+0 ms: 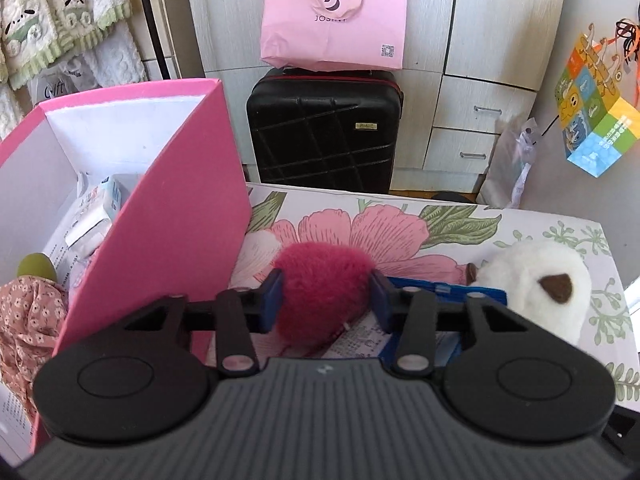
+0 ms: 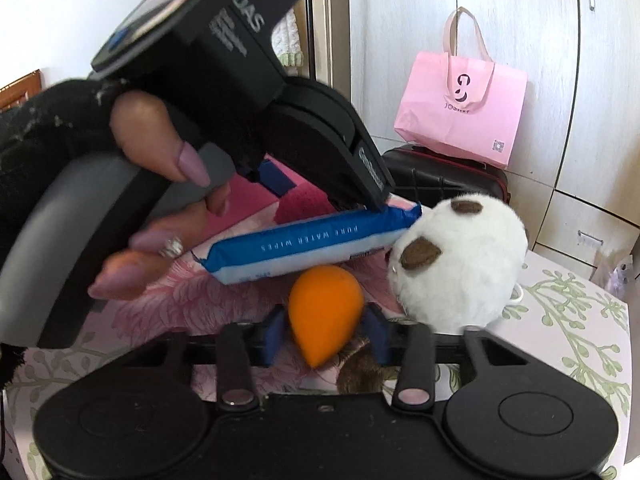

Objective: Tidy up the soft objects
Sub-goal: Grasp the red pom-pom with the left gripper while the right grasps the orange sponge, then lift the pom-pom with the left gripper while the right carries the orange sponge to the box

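In the left wrist view my left gripper (image 1: 326, 300) is shut on a magenta fluffy ball (image 1: 324, 280), one blue pad pressing into each side, just right of the pink box (image 1: 180, 200). My right gripper (image 2: 324, 332) is shut on an orange teardrop sponge (image 2: 324, 308), tip pointing toward the camera. A blue wipes pack (image 2: 312, 248) lies behind the sponge, and a white plush with brown ears (image 2: 460, 264) sits to its right. The same plush (image 1: 536, 292) and wipes pack (image 1: 440, 290) lie right of the fluffy ball. A person's hand (image 2: 160, 152) holds the left gripper.
The pink box holds a floral cloth (image 1: 24, 320), a green thing (image 1: 36, 266) and small packs. A flowered tablecloth (image 1: 400, 224) covers the table. Behind it stand a black suitcase (image 1: 324, 128) and a pink bag (image 1: 336, 16). A brown furry thing (image 2: 360, 368) lies under the right gripper.
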`<state>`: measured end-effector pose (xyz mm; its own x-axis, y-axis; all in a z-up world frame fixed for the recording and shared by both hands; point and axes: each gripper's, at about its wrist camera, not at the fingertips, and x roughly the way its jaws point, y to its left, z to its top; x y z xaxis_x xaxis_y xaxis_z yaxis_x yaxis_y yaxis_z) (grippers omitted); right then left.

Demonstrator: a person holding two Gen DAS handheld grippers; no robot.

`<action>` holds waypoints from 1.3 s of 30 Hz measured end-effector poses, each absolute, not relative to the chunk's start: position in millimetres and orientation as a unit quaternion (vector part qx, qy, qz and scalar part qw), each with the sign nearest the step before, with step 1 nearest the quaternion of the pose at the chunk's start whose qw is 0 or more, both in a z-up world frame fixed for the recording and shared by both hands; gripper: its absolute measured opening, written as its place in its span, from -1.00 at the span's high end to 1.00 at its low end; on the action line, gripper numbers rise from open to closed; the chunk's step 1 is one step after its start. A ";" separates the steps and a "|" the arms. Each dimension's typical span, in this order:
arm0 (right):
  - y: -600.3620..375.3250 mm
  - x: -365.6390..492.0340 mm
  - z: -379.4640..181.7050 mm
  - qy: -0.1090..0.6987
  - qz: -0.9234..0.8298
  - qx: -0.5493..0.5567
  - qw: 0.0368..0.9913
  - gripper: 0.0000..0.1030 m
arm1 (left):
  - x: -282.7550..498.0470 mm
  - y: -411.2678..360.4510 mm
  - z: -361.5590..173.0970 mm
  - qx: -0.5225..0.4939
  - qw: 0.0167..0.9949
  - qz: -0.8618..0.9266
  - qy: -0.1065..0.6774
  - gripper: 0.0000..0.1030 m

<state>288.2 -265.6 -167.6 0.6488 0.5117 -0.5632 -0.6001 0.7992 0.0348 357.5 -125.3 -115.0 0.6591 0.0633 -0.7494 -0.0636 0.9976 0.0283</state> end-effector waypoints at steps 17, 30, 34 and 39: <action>-275.2 242.4 -160.1 0.256 0.282 -0.052 0.923 0.20 | 306.1 -124.3 -97.8 -0.010 0.944 0.018 0.330 0.30; -282.4 215.7 -160.6 0.256 0.246 -0.015 0.935 0.20 | 223.9 -104.2 -77.6 -0.027 0.962 -0.064 0.266 0.30; -282.6 205.5 -156.4 0.254 0.235 -0.006 0.938 0.20 | 199.6 -93.8 -75.3 -0.025 0.959 -0.095 0.266 0.30; -275.2 186.4 -149.1 0.259 0.213 -0.012 0.942 0.20 | 170.0 -78.7 -72.8 -0.031 0.954 -0.131 0.269 0.30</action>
<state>186.4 -275.2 -149.1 0.7752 0.3956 -0.4924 -0.4081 0.9087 0.0876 170.0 -78.7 -72.8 0.8212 -0.2663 -0.5047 0.2329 0.9638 -0.1295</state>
